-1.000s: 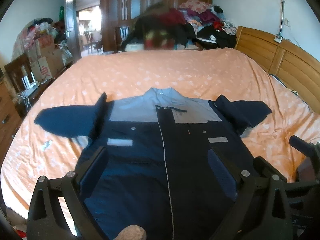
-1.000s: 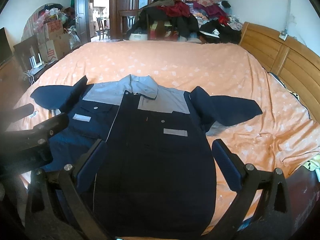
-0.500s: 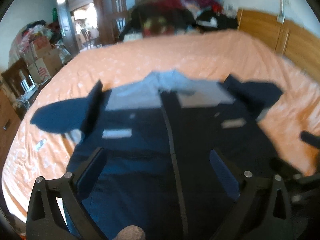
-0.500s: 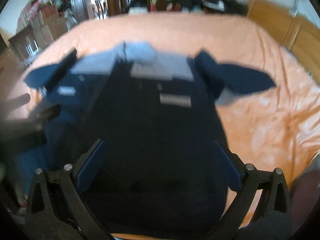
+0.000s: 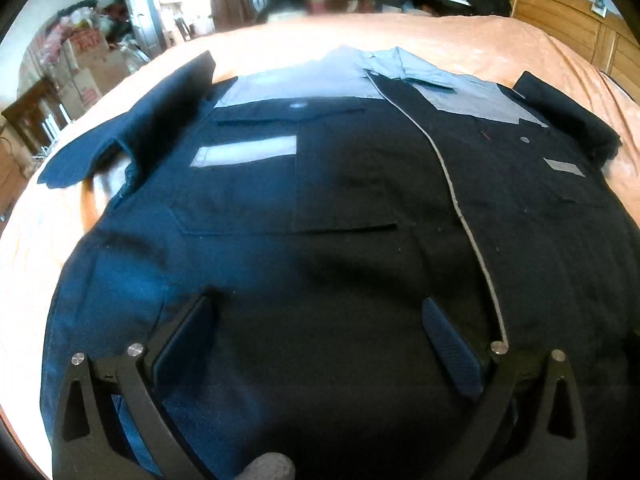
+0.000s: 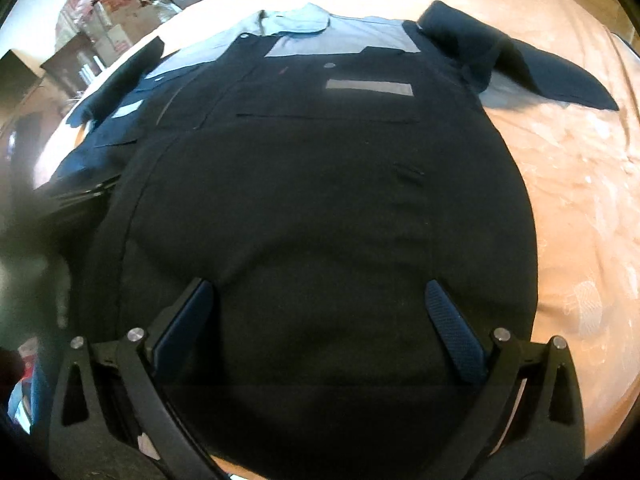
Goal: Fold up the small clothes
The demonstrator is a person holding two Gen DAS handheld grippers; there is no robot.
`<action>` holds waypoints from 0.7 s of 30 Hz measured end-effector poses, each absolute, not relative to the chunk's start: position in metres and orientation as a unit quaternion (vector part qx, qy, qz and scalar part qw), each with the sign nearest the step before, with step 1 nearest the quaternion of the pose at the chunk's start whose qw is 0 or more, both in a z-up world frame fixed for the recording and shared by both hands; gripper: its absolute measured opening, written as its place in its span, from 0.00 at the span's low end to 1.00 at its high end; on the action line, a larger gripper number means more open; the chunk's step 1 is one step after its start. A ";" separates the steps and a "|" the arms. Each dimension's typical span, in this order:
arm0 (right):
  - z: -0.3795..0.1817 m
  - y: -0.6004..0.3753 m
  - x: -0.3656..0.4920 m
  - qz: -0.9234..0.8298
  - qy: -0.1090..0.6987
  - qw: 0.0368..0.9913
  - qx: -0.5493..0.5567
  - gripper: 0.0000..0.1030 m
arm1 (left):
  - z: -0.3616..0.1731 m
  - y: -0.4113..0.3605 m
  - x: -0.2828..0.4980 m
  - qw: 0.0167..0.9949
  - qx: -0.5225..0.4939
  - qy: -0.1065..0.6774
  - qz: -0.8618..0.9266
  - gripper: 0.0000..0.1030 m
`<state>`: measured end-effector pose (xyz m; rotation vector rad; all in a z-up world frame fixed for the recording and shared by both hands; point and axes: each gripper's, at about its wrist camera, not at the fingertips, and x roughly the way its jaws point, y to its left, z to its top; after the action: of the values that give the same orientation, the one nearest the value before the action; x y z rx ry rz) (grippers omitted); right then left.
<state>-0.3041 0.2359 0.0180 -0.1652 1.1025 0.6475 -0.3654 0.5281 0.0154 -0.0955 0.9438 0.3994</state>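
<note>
Both claws have dropped closer to the shirt (image 5: 320,200) | left claw (image 5: 316,320), right claw (image 6: 320,300) spread wide, empty | step: approach hem | next: pinch hem corners on bed (image 6: 580,200).

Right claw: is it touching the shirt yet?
Cannot tell. In the right wrist view the open right claw hangs low over the shirt, but dark fabric hides any gap or contact at the fingertips.
</note>
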 end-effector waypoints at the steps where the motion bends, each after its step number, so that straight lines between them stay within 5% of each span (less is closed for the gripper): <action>1: 0.020 0.234 -0.305 0.306 0.516 0.797 -0.074 1.00 | 0.015 0.528 -0.365 0.871 -0.044 0.450 0.192 1.00; 8: 0.070 0.185 -0.254 0.322 0.484 0.812 0.046 0.99 | 0.018 0.526 -0.368 0.873 -0.043 0.445 0.195 1.00; 15: 0.093 0.062 -0.093 0.213 0.460 0.850 0.144 0.99 | 0.016 0.525 -0.366 0.874 -0.041 0.441 0.197 1.00; 17: 0.081 0.028 -0.043 0.167 0.476 0.850 0.152 0.87 | 0.016 0.525 -0.367 0.874 -0.041 0.441 0.198 1.00; 19: 0.070 -0.001 -0.005 0.154 0.490 0.835 0.197 0.57 | 0.016 0.526 -0.367 0.874 -0.040 0.441 0.198 1.00; 21: 0.058 -0.028 0.027 0.147 0.497 0.817 0.253 0.56 | 0.016 0.526 -0.367 0.875 -0.040 0.440 0.198 1.00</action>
<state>0.0274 -0.0276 0.0583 0.5398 1.0604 0.3141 -0.3668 0.5255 0.0160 -0.0828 0.9195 0.4138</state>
